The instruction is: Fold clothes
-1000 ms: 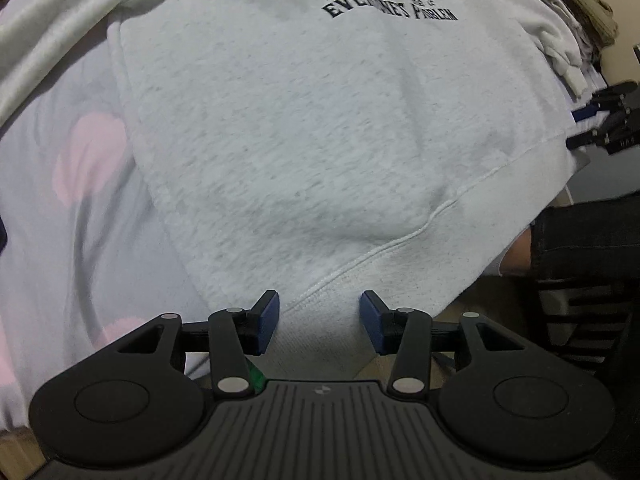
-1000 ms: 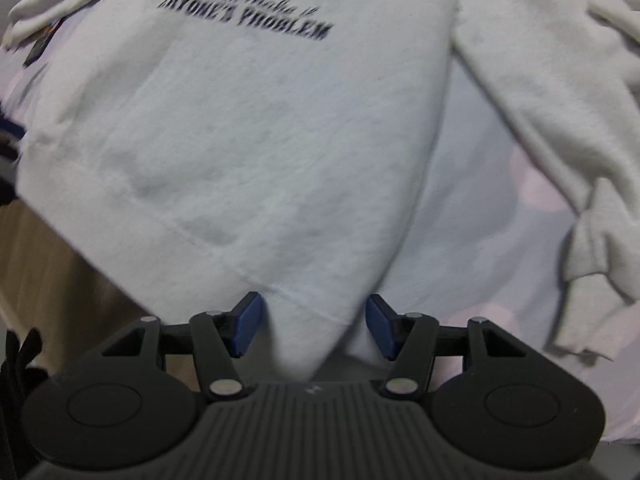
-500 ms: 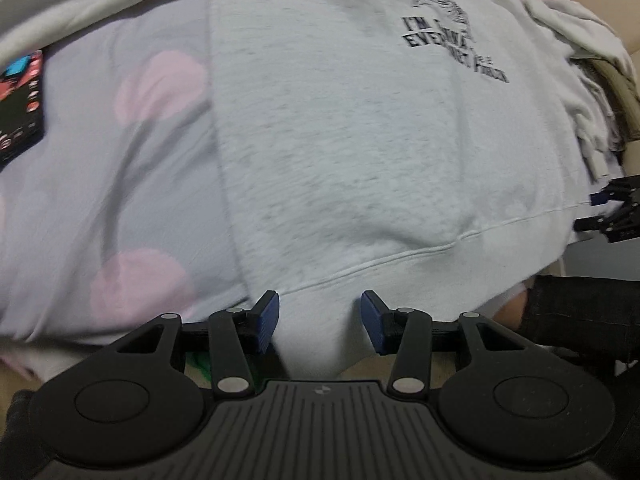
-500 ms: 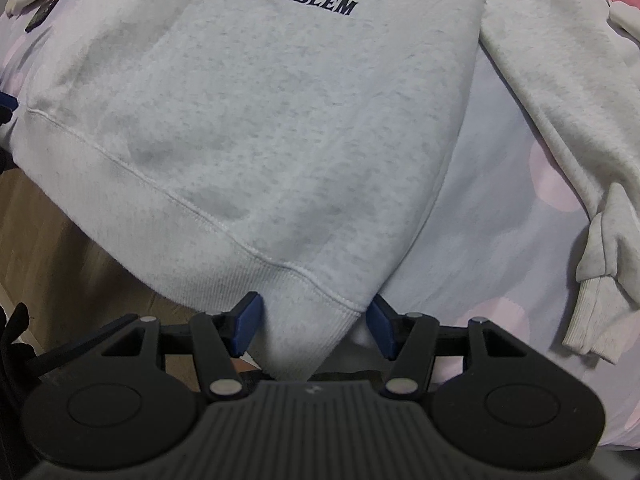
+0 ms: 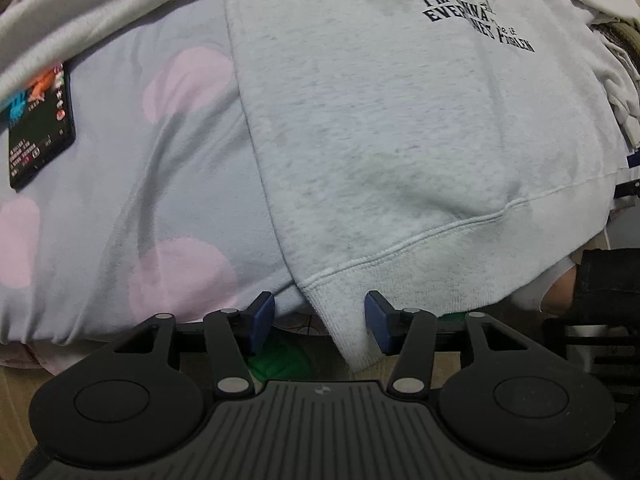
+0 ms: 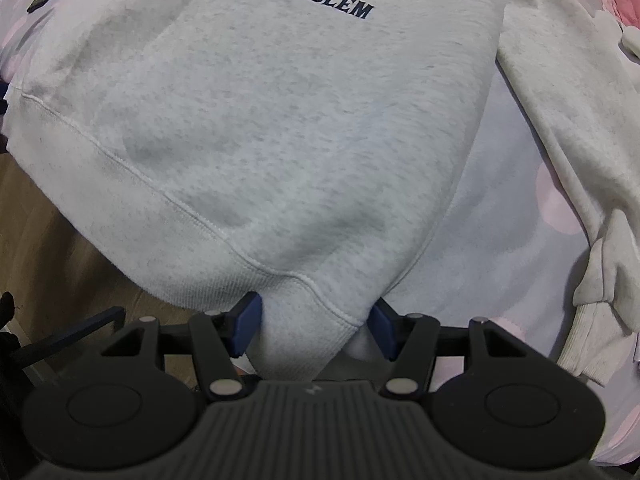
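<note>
With the grey sweatshirt (image 5: 380, 140) spread print-up, hem overhanging the bed's (image 5: 120, 184) near edge, the left tool (image 5: 318, 322) and right tool (image 6: 314, 328), jaws apart, each straddle a hem corner, apparently for gripping.

Dim, soft light; fisheye-warped edges

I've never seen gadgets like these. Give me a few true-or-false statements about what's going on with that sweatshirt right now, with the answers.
1. The sweatshirt lies front up, its printed text showing. True.
2. The left tool is clamped shut on a sleeve. False: it is open, with the hem's corner between its fingers.
3. A phone with a lit screen lies on the dotted bedsheet. True.
4. The right tool hovers over the printed text. False: it is open at the other hem corner.
</note>
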Tool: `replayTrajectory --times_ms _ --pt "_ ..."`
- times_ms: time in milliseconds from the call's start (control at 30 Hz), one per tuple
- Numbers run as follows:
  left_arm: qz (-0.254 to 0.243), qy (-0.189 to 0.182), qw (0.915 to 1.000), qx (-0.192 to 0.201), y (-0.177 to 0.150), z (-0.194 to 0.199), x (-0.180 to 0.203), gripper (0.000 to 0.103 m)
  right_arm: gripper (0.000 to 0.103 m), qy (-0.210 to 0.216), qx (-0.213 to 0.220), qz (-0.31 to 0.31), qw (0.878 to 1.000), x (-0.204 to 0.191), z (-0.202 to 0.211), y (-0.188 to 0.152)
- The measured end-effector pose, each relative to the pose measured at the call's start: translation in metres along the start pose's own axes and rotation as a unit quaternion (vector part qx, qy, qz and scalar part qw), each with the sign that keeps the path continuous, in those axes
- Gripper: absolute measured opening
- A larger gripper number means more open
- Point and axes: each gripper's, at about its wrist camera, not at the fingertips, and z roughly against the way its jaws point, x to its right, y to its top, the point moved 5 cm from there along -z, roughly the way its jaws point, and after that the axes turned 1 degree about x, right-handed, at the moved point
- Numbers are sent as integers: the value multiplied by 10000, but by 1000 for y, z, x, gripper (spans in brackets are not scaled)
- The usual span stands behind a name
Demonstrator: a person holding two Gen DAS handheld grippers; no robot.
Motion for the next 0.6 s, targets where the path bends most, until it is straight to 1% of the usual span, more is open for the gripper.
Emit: replayTrajectory --times_ms 167,300,367,433,533,567,600 --pt "74 -87 9999 73 -2 -5 0 48 62 -37 -15 52 10000 0 -1 -1" --pt "230 -211 9995 -24 -2 -8 -1 47 63 -88 -17 115 9999 0 -1 -2" --pt "314 -275 9991 -86 -2 -10 -2 41 63 -107 -12 140 9998 -1 -1 -3" --pt "397 -339 9985 -147 -2 -12 -3 38 63 -120 0 153 9998 1 0 -6" --pt "408 -477 9978 -217 -1 -13 -3 24 63 -143 23 184 9997 2 0 -7" --pt "393 -516 9977 -208 -1 -12 -3 14 63 -145 23 190 9997 2 1 -7" --pt "340 -521 9979 -184 -1 -10 -2 9 62 -147 13 194 9997 2 1 -8"
